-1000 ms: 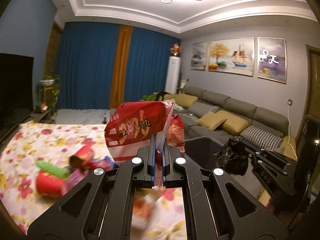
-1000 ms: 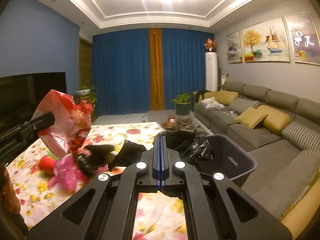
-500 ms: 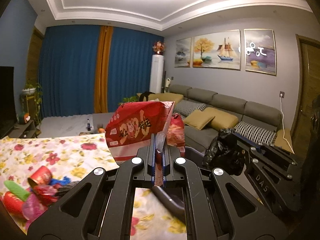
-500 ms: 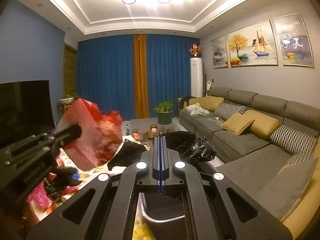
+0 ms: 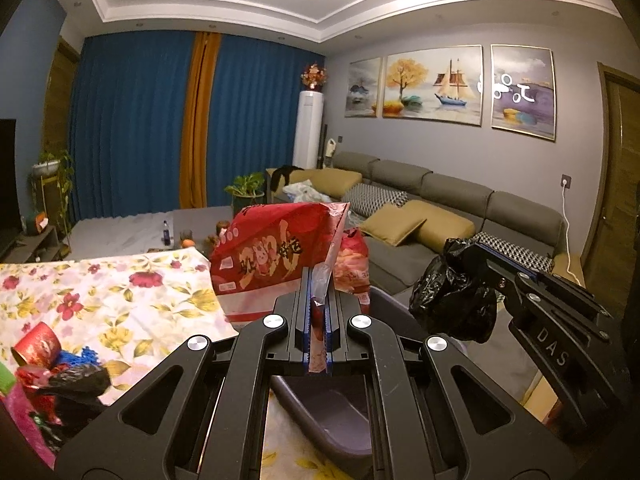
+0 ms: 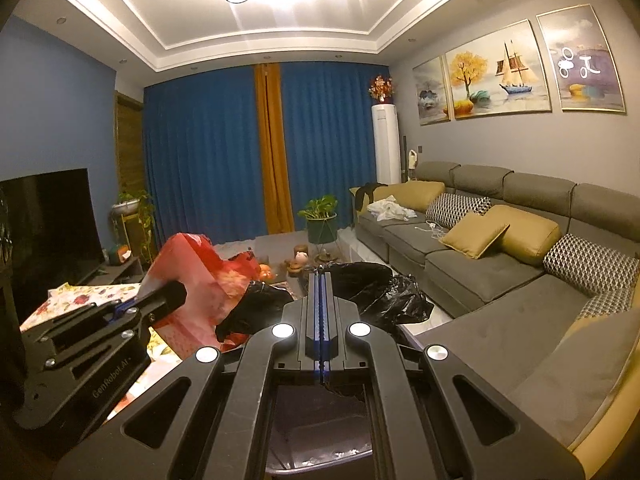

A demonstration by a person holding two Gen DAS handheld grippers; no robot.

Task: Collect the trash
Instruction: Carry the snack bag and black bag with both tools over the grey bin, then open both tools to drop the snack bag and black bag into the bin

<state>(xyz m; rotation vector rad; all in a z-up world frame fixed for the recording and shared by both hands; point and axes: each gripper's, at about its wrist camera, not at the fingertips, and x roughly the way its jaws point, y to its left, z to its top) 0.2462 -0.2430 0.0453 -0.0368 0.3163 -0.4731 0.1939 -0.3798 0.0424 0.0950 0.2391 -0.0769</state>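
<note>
My left gripper (image 5: 319, 280) is shut on a red snack bag (image 5: 272, 260) and holds it up above the dark grey trash bin (image 5: 332, 416). My right gripper (image 6: 321, 280) is shut on a crumpled black plastic bag (image 6: 376, 292), also held over the bin (image 6: 316, 420). In the left wrist view the black bag (image 5: 452, 300) hangs from the right gripper at the right. In the right wrist view the red bag (image 6: 192, 280) shows at the left in the left gripper.
A floral tablecloth table (image 5: 120, 280) lies at the left with more trash on it: a red cup (image 5: 36, 344) and wrappers (image 5: 60, 384). A grey sofa (image 6: 500, 272) with yellow cushions runs along the right. A TV (image 6: 44, 224) stands at the left.
Both grippers have swung right, away from the table and over the bin, carrying the red bag and the black bag. The table trash has slid to the left edge of view.
</note>
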